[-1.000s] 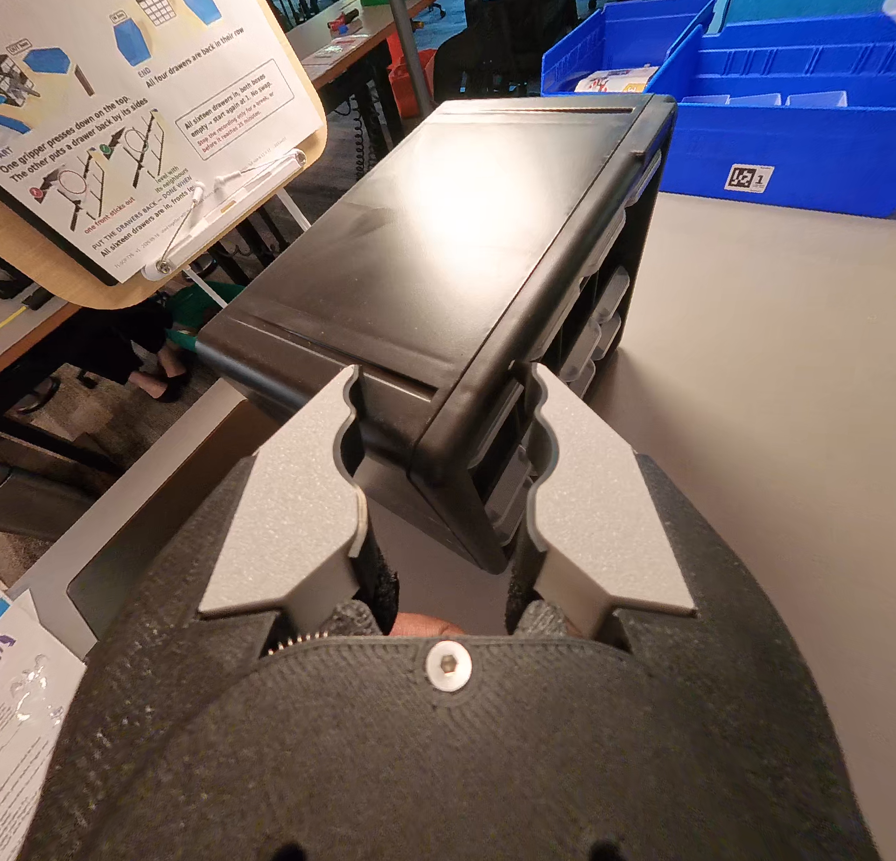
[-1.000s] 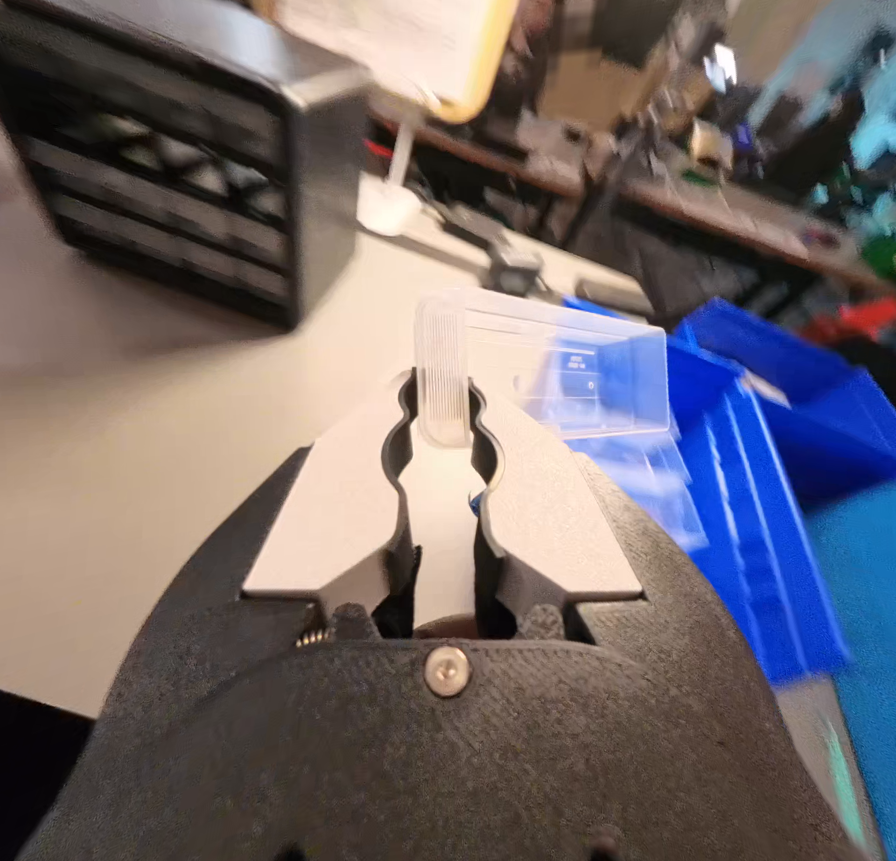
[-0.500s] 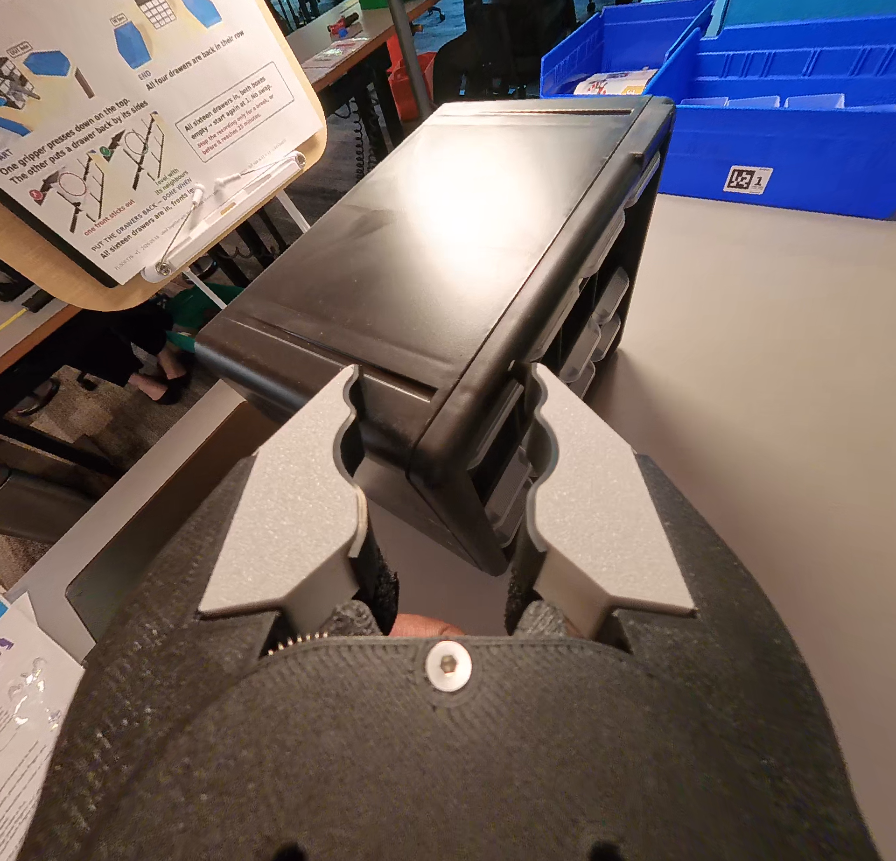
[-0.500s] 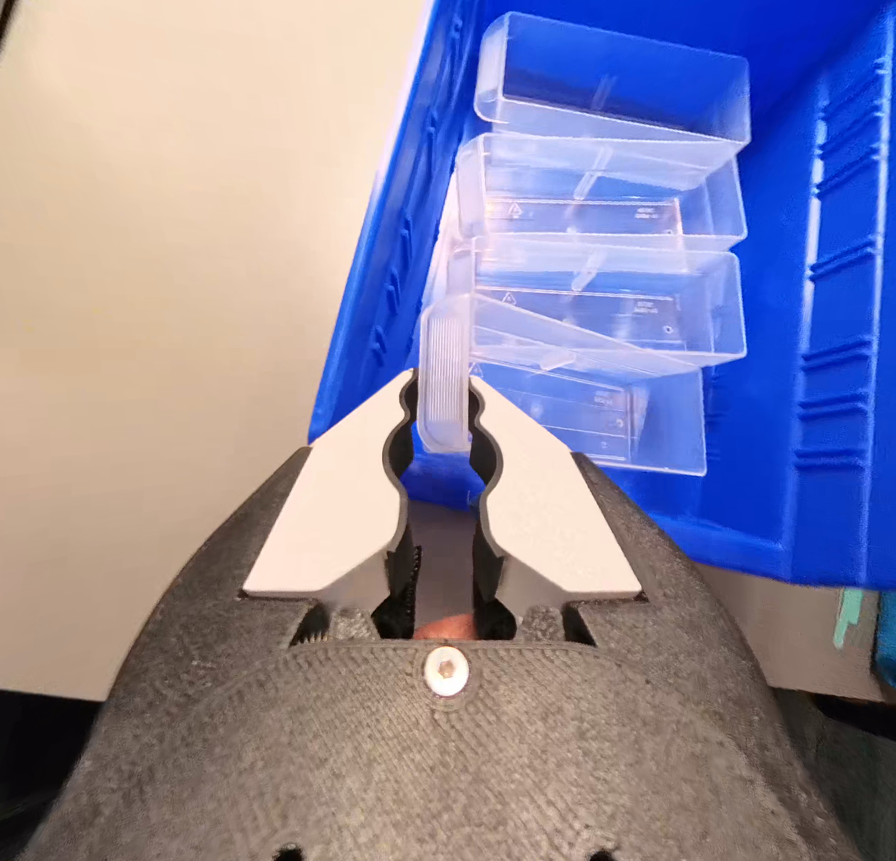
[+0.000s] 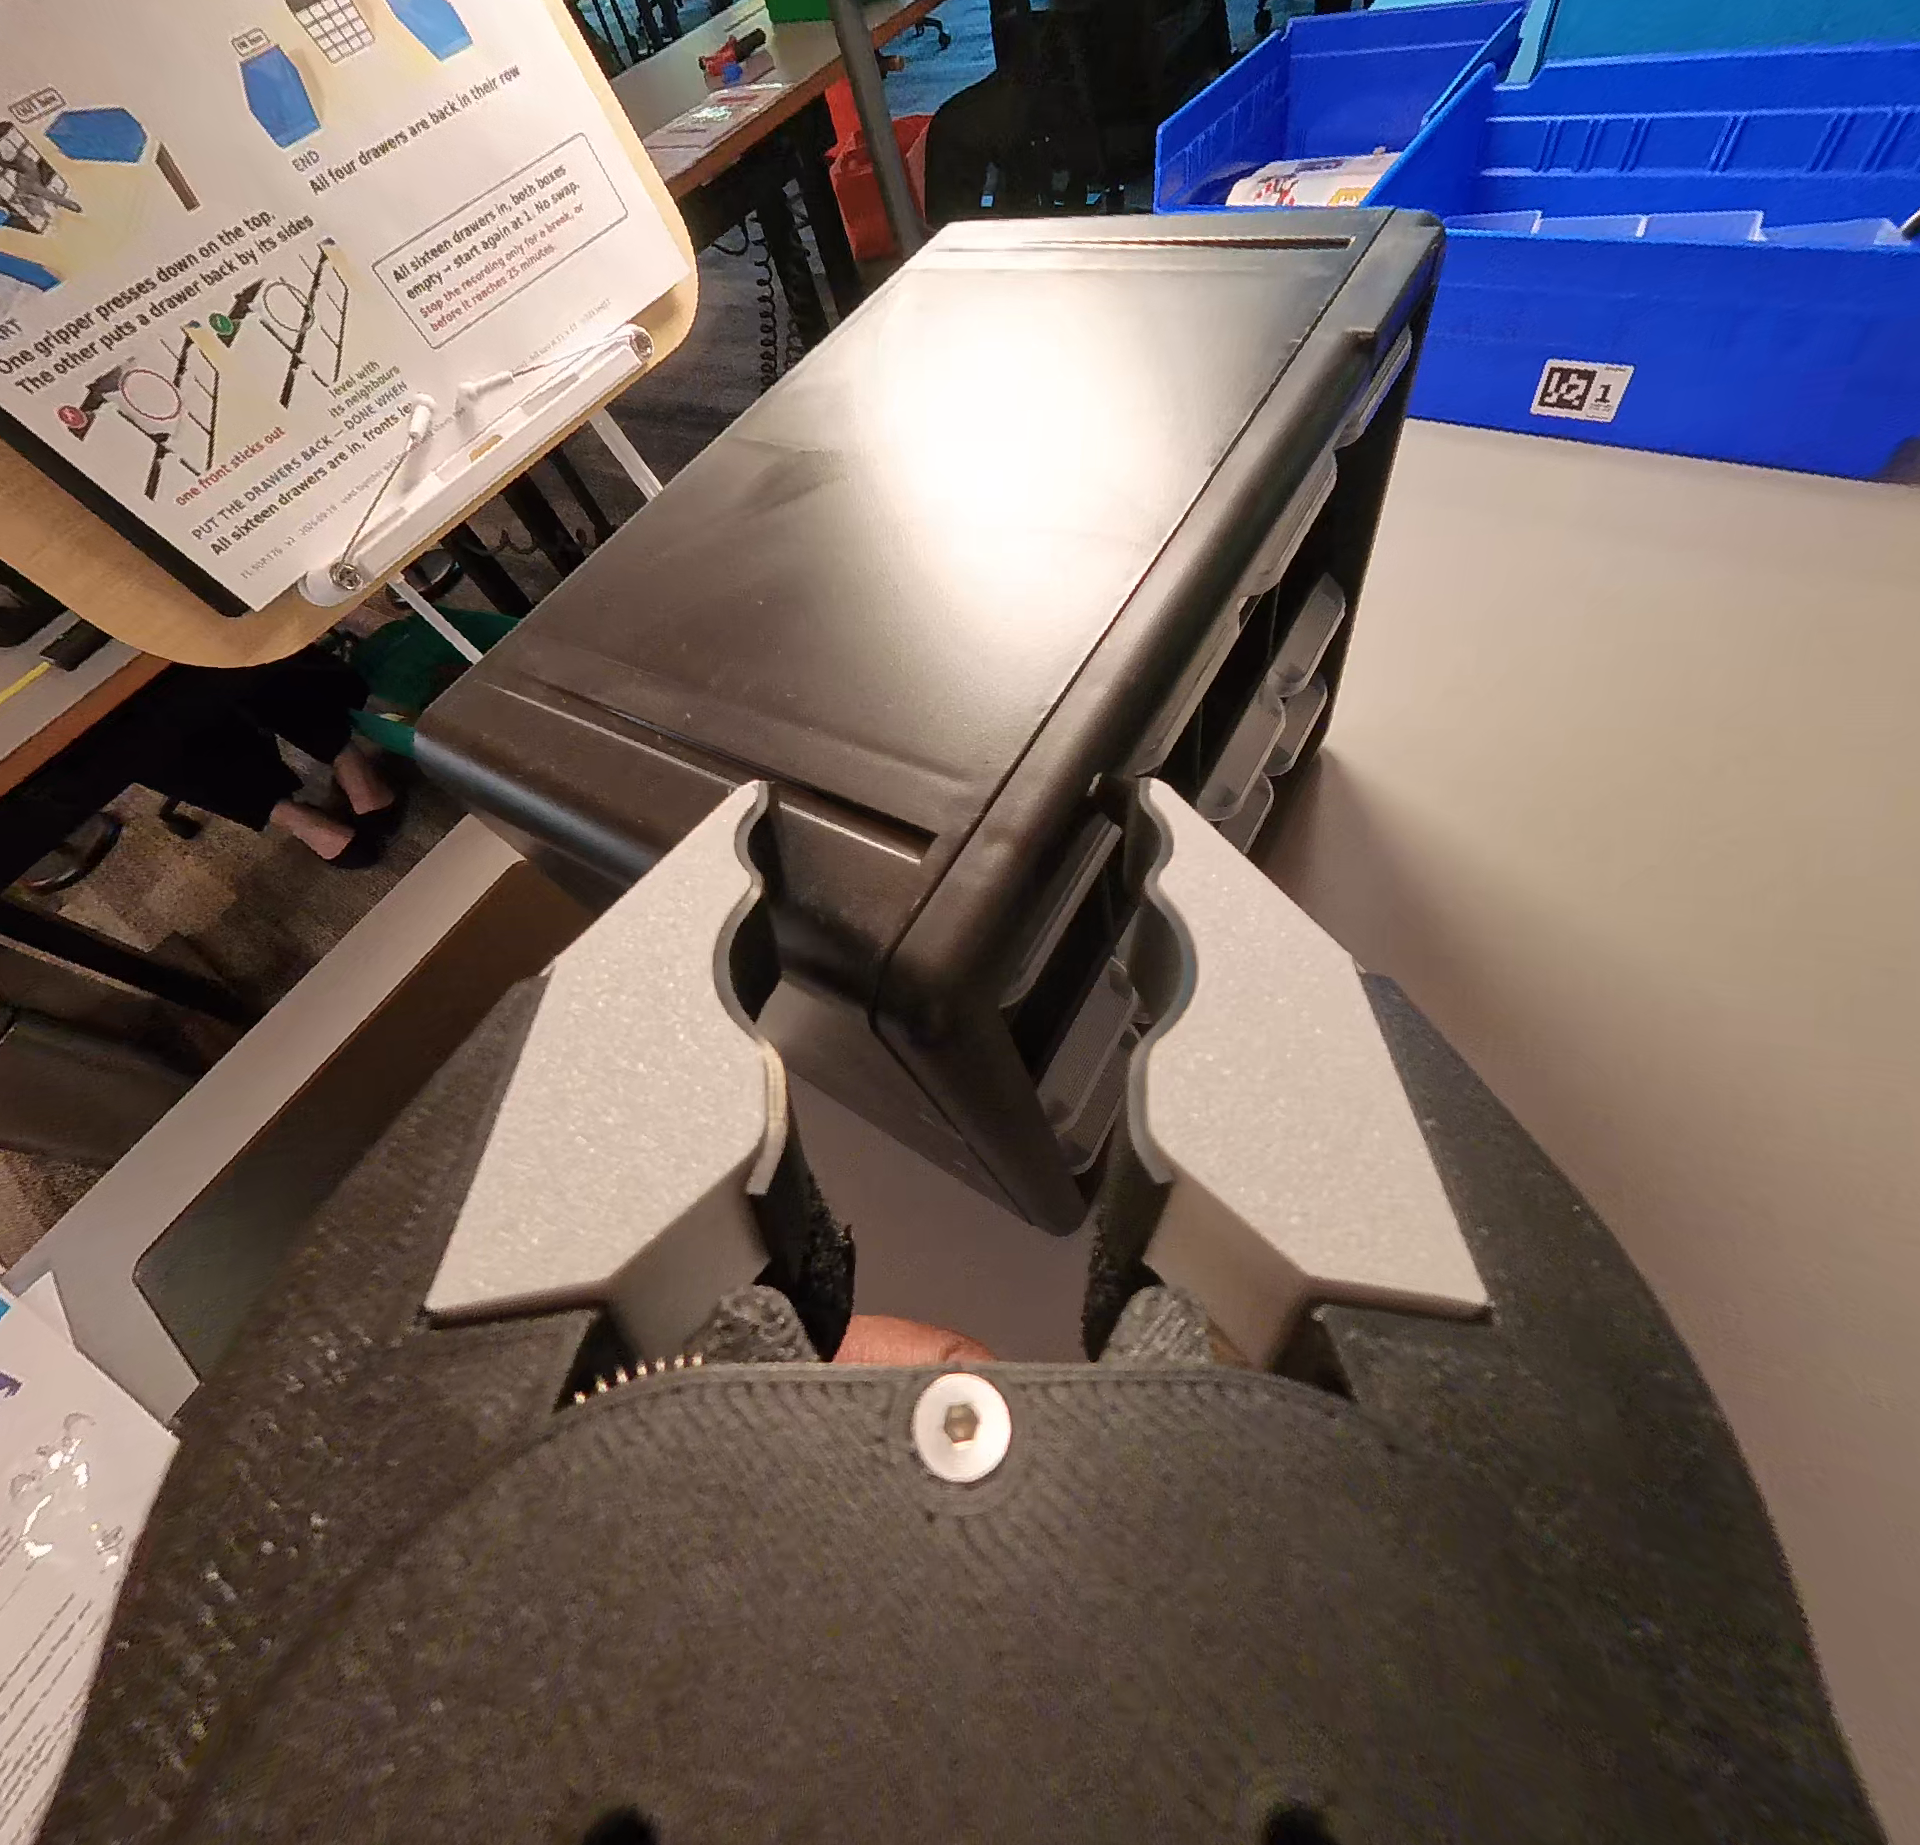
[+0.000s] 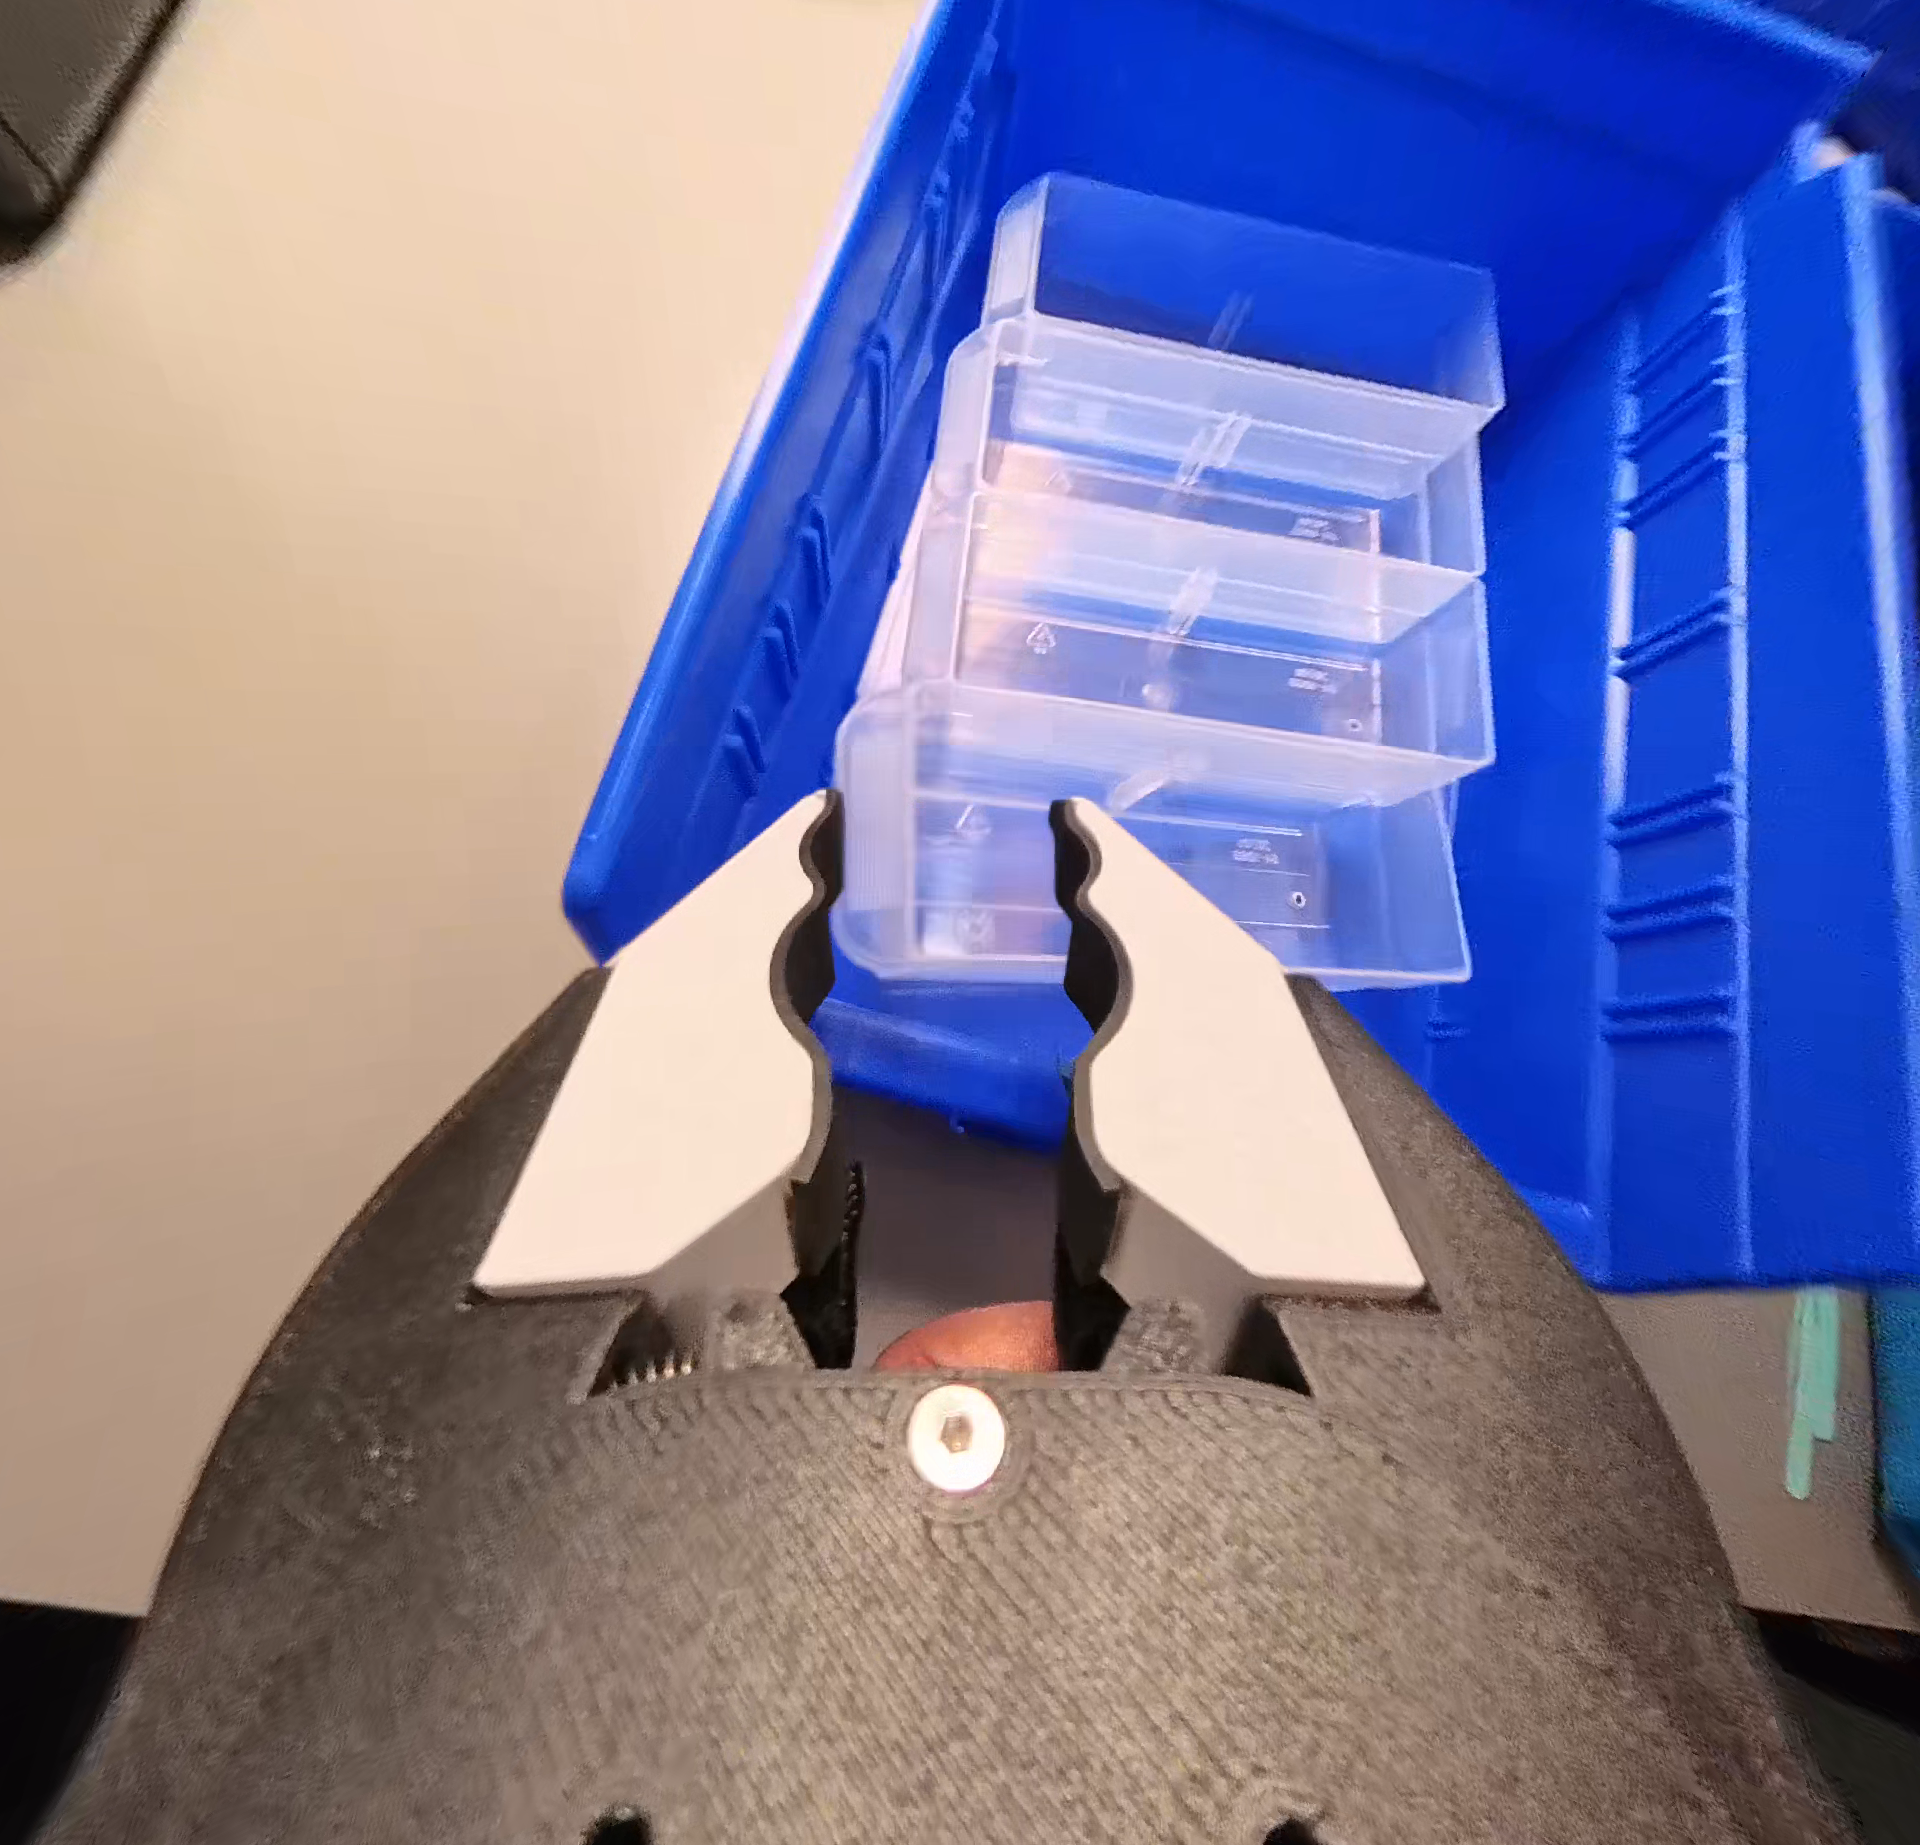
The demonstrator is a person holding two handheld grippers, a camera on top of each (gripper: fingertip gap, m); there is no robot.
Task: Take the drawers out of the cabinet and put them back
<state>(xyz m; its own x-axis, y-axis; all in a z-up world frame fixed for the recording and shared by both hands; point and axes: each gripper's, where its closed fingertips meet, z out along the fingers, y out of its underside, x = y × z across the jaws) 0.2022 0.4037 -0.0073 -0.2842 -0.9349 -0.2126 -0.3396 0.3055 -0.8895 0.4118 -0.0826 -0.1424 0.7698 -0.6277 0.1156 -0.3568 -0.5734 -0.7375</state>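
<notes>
Clear plastic drawers [image 6: 1195, 652] lay stacked in blue plastic bin [image 6: 1714, 860], long axes across bin. Right gripper [image 6: 940, 819] open above nearest drawer. Left gripper [image 5: 951, 808] open, straddling black cabinet [image 5: 935, 507] corner near worktop [image 5: 1610, 756] edge.

Overhead lighting, bright; glare on black cabinet [image 5: 987, 507] top; wide-angle edge distortion; clear drawers [image 6: 1195, 652] slightly motion-blurred.

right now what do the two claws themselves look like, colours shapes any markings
Both match. The left claw and right claw each have a rounded black body with a ridged, layered printed texture and one silver hex screw at the centre. Two wedge-shaped fingers with flat light grey tops taper to the tips, with wavy scalloped inner edges lined dark. A small metal spring shows at the left finger's base. No cables or markings visible.
</notes>
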